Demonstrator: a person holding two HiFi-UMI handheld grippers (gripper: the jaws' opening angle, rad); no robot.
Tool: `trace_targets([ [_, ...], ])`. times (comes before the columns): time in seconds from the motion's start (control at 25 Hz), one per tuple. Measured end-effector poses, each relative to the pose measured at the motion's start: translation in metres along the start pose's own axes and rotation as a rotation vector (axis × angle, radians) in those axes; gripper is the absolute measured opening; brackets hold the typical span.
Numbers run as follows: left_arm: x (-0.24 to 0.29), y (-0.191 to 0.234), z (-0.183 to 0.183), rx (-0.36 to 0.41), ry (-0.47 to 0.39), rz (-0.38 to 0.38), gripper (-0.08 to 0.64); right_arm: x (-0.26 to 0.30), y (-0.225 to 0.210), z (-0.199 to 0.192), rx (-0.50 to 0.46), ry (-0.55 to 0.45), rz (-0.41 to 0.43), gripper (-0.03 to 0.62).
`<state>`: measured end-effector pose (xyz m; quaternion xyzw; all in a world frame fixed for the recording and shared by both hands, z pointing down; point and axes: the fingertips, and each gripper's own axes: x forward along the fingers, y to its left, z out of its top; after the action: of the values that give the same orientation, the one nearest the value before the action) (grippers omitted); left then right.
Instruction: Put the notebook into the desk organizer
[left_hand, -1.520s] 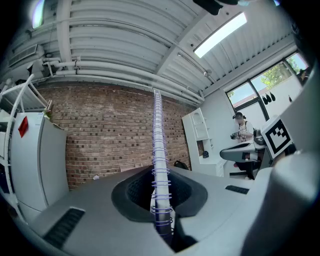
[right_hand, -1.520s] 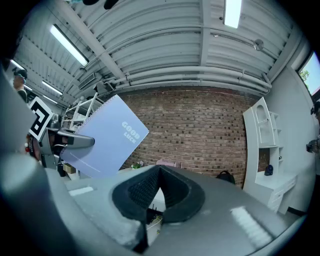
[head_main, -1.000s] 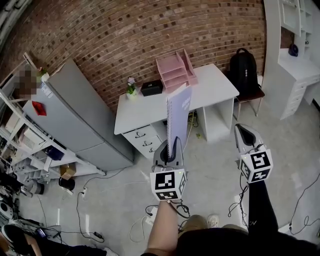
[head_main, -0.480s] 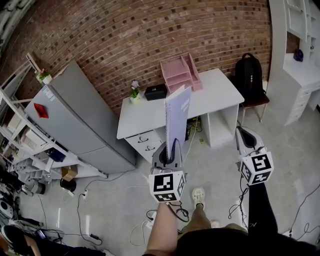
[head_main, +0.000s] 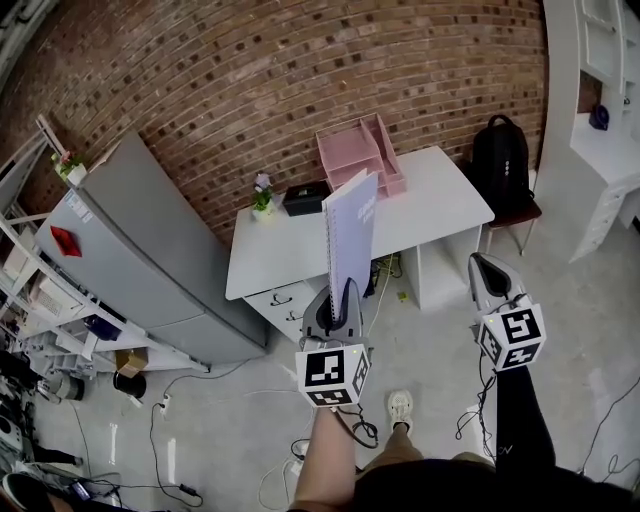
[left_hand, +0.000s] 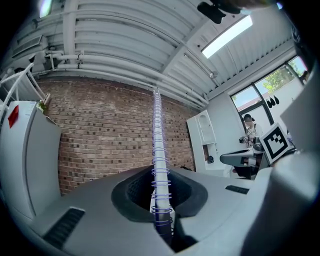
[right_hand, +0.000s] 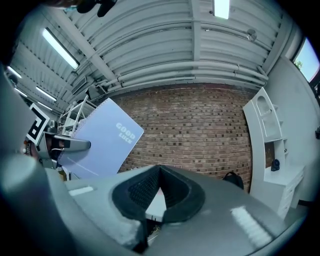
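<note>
A pale lavender spiral notebook stands upright in my left gripper, which is shut on its lower edge. In the left gripper view the notebook's wire spine rises straight up from between the jaws. The pink desk organizer, a stack of trays, sits at the back of the white desk, well beyond the notebook. My right gripper hovers to the right over the floor, shut with nothing in it. From the right gripper view the notebook's cover shows at the left.
A small potted plant and a black box stand on the desk left of the organizer. A grey cabinet is at the left. A black backpack rests on a chair right of the desk. Cables lie on the floor.
The view has shifted a little toward the desk. The notebook stays upright in the left gripper, and both grippers keep their pose.
</note>
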<state>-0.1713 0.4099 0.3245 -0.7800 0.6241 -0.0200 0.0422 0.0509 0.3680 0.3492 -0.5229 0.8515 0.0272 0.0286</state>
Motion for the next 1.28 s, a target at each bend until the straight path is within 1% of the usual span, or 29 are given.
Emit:
trace_targets([
  [0.48,0.112,0.056,-0.006,-0.008,0.0,-0.046,0.035,0.12,-0.02,0.001,-0.009,-0.008,-0.022,0.0],
  [0.8,0.187,0.09,-0.007,-0.001,-0.004,-0.085,0.035,0.194,-0.037,-0.001,-0.004,-0.018,-0.064,0.0],
  [1.04,0.224,0.107,-0.011,0.002,-0.002,-0.113,0.035,0.229,-0.043,-0.012,0.0,-0.003,-0.084,0.0],
  [1.28,0.246,0.118,-0.013,0.001,-0.008,-0.131,0.035,0.249,-0.048,-0.015,-0.012,0.001,-0.097,0.0],
])
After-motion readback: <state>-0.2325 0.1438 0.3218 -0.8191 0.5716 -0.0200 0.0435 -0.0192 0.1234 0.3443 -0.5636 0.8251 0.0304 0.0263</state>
